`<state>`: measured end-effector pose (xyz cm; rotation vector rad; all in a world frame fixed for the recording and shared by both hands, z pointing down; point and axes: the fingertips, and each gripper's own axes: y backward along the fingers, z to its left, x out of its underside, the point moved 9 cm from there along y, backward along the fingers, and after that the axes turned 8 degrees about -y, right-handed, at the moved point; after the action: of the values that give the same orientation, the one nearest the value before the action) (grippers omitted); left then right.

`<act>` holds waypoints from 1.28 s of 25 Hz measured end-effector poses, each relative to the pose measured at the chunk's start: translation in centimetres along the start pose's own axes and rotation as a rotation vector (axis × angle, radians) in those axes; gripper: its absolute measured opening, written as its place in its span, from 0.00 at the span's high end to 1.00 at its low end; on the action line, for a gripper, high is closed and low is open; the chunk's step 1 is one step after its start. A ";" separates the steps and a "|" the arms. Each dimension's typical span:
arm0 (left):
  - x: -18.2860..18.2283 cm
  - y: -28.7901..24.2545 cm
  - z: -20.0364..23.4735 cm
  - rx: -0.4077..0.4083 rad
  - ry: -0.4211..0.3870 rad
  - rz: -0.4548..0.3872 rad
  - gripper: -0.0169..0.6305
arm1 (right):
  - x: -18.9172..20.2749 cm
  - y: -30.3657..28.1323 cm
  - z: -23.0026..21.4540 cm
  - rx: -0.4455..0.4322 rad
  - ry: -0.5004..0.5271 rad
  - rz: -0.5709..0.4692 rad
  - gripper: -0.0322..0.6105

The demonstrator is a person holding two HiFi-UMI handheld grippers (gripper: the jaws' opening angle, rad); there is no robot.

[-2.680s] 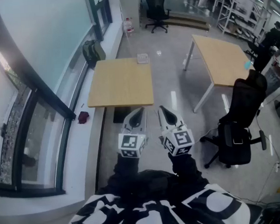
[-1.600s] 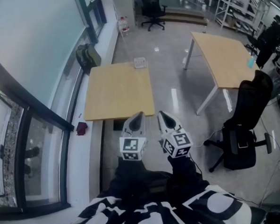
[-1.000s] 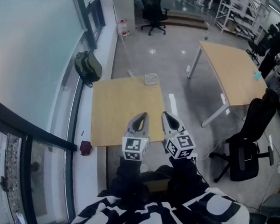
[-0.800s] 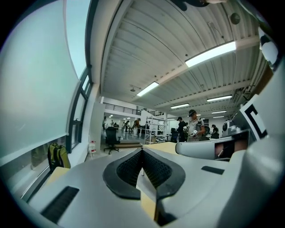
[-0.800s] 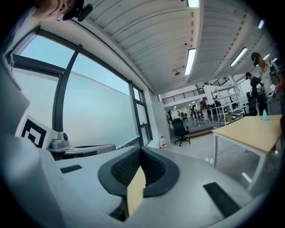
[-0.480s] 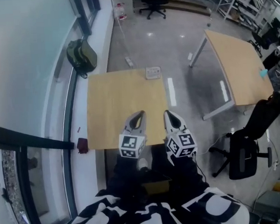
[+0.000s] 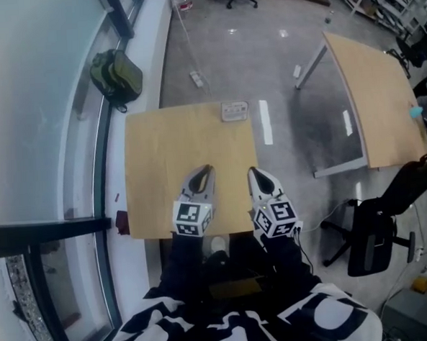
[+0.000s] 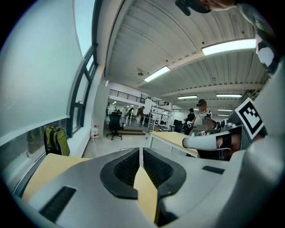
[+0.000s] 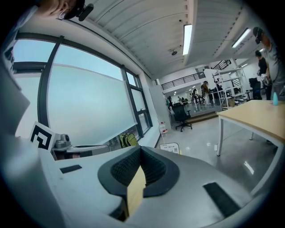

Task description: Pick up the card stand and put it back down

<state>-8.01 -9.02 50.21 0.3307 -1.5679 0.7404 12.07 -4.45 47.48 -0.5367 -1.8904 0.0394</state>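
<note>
The card stand [image 7: 234, 111] is a small clear holder with a white card, at the far edge of a wooden table [image 7: 155, 155]. It also shows small and pale in the right gripper view [image 9: 171, 148]. Both grippers hang over the table's near part, far short of the stand. In the left gripper [image 7: 201, 173] [image 8: 140, 150] the jaw tips still meet, just starting to open, with nothing between them. My right gripper [image 7: 254, 174] [image 9: 140, 149] is shut and empty.
A green backpack [image 7: 116, 73] leans at the window wall on the left. A second wooden table [image 7: 379, 98] and a black office chair [image 7: 372, 232] stand to the right. A small dark red thing [image 7: 122, 222] lies on the sill by the table's near left corner.
The view has moved forward: the table, earlier ahead of the grippers, now lies under them. Both grippers stayed side by side and shut.
</note>
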 end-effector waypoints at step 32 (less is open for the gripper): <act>3.1 -23.1 13.8 0.318 -0.220 0.221 0.50 | 0.3 -15.2 -14.2 -0.057 -0.018 0.164 0.94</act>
<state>-5.11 -34.25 59.47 0.4899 -1.7114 1.1631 19.50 -21.14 57.46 -0.7318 -1.8654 0.0976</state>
